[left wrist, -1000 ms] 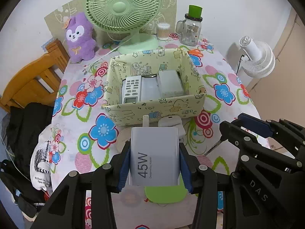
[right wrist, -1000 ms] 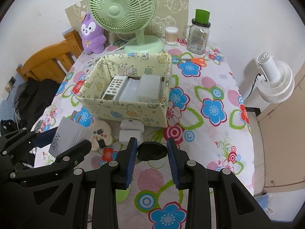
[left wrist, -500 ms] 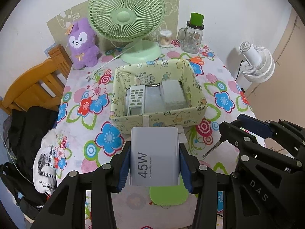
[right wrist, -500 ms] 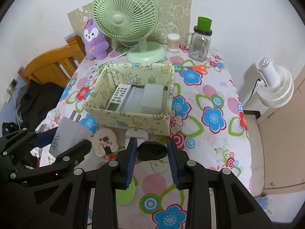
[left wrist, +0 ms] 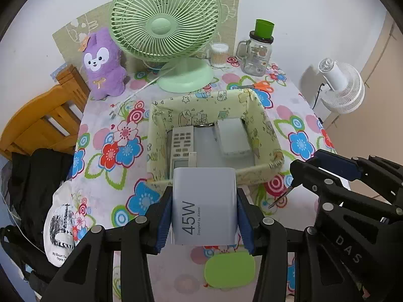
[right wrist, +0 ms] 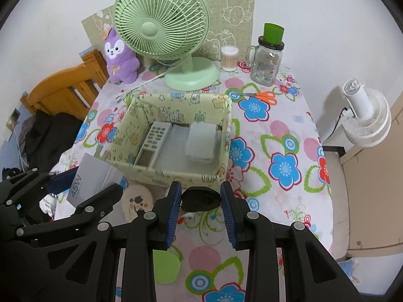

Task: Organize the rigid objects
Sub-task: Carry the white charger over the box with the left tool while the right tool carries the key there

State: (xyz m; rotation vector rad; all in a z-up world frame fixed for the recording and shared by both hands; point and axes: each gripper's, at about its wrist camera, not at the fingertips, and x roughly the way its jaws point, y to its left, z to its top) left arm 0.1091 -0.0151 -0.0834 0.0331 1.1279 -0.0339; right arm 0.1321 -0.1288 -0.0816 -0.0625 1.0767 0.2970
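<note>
The open-topped fabric box [right wrist: 176, 173] stands mid-table [right wrist: 284, 130] with nothing above its mouth, but its floor is mostly taken: a remote [right wrist: 152, 143] along the left wall, a white case [right wrist: 201, 141] toward the right, and only a bare strip between them. Behind it the green fan [right wrist: 176, 40], plush toy [right wrist: 121, 58], cotton-swab tub [right wrist: 228, 58] and glass jar [right wrist: 268, 60] line the back edge, with scissors [right wrist: 262, 95] lying just past the box's far right corner. To the right of the box the flowered cloth lies bare to the table's edge, while the near side is crowded by a round beige item [right wrist: 137, 201] and a green pad [right wrist: 165, 266].
</note>
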